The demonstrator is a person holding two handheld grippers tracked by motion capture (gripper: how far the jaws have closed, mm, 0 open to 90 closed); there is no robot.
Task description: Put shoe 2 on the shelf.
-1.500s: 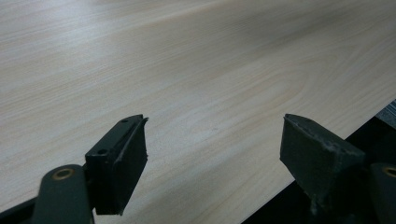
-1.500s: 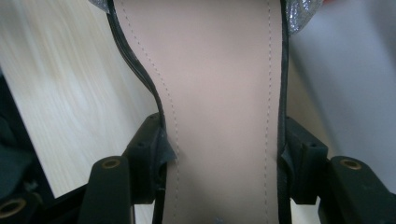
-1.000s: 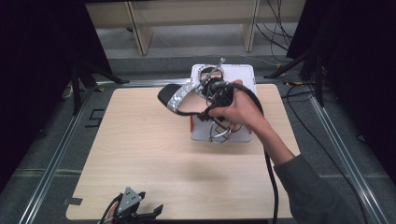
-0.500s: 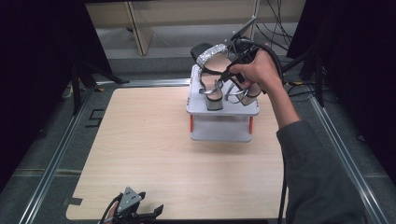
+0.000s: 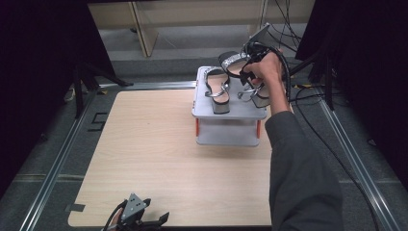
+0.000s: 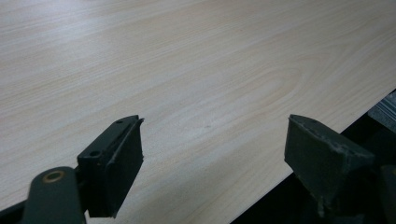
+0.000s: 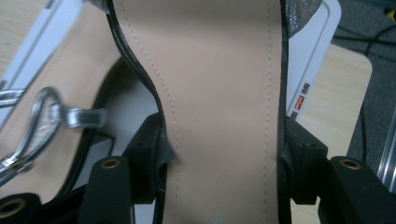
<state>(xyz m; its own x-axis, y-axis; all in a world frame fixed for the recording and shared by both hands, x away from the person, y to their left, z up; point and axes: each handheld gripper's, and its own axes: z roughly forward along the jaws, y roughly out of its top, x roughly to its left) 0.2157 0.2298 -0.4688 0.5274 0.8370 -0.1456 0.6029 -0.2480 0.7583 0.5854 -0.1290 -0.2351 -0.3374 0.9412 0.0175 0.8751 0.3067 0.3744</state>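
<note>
The wooden table [image 5: 159,159] carries a grey two-level shelf [image 5: 226,113] at its far right area. Two sandals rest on the shelf's top level.

The left sandal [image 5: 216,89] stands on the left half of the top level, unheld, its silver straps facing up.

The right sandal [image 5: 240,65] sits at the far right of the top level. The right gripper [image 5: 248,65] is held by the person's right hand [image 5: 264,72] directly over it. In the right gripper view, the right gripper [image 7: 219,154] has its two black jaws pressed against both edges of the beige insole of the right sandal [image 7: 219,93], so the jaws are clamped on that sandal. The left sandal [image 7: 42,121], with its silver buckle, shows just to the left in that view, and the shelf [image 7: 308,56] edge shows to the right.

The left gripper [image 5: 137,216] lies at the near edge of the table, left of centre, well apart from the shelf. In the left gripper view, the left gripper [image 6: 215,154] has its jaws spread wide, with nothing but bare table [image 6: 187,60] between them.
</note>
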